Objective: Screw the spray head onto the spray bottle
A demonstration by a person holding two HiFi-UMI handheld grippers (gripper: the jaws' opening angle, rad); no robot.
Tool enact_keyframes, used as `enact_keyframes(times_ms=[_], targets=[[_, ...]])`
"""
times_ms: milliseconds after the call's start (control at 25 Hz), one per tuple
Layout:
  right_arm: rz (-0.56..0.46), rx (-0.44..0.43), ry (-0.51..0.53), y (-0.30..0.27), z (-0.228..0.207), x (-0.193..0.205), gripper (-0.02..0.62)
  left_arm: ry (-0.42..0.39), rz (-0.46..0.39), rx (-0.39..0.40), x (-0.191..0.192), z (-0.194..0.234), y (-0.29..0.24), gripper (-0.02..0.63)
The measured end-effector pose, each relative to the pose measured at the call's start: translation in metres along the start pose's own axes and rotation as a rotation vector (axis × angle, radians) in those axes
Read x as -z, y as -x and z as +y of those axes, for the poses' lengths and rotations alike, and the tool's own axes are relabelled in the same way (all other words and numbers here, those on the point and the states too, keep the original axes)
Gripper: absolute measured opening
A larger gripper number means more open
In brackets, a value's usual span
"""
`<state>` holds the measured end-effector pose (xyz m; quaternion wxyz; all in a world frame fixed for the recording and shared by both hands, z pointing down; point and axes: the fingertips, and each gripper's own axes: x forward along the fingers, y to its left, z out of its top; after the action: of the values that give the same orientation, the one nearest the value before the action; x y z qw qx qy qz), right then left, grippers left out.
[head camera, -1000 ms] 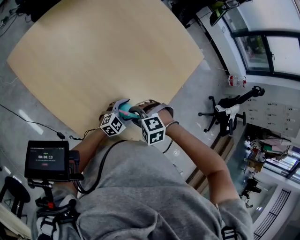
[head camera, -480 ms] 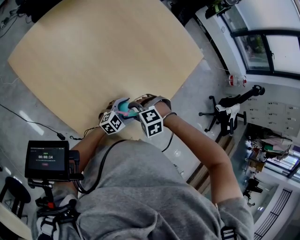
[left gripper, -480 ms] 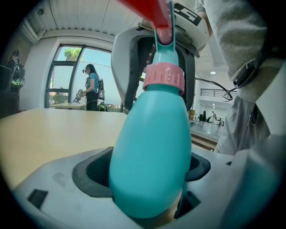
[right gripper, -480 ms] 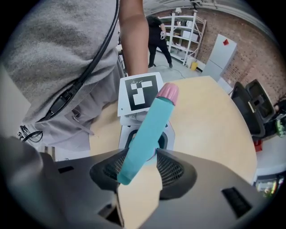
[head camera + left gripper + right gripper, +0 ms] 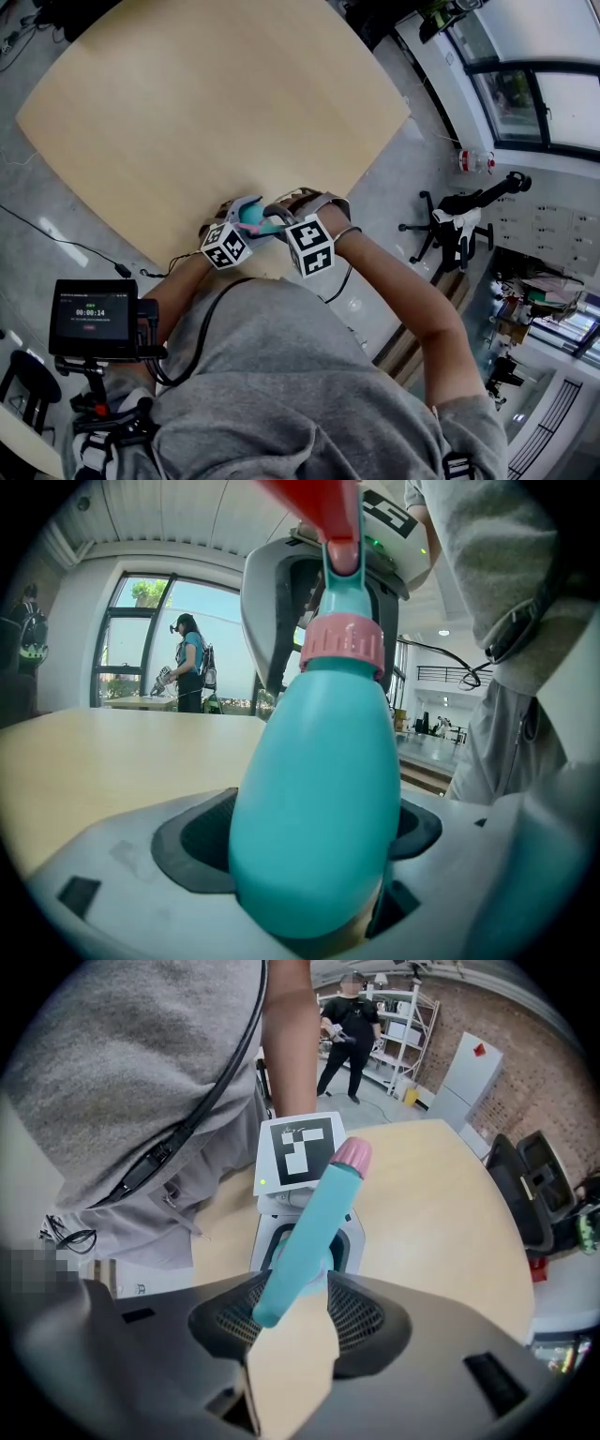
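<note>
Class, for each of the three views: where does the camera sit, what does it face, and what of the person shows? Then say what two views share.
Head view: on the head, facing steeply down at the table; shirt, arms, left gripper, right gripper.
Left gripper view: on that gripper, facing across the table at the bottle; shirt.
Right gripper view: on that gripper, facing down at the spray head; shirt, arm.
Shared: both gripper views show the spray head.
</note>
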<state>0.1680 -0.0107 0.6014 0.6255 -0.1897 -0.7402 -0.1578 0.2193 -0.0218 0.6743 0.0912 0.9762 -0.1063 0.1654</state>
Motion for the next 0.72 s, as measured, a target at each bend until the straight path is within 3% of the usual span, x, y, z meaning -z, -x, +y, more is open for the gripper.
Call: enact_keyframes(times_ms=[400, 720], targets=[[-0.027, -0.007, 0.026, 0.014, 0.006, -0.011, 0.170, -0.007, 0.003, 0.009, 0.002, -0.004, 0.001, 0.411], [-0.031, 0.013, -0.040, 0.015, 0.001, -0.007, 0.170, -0.007, 0.003, 0.008, 0.003, -0.002, 0.002, 0.411]])
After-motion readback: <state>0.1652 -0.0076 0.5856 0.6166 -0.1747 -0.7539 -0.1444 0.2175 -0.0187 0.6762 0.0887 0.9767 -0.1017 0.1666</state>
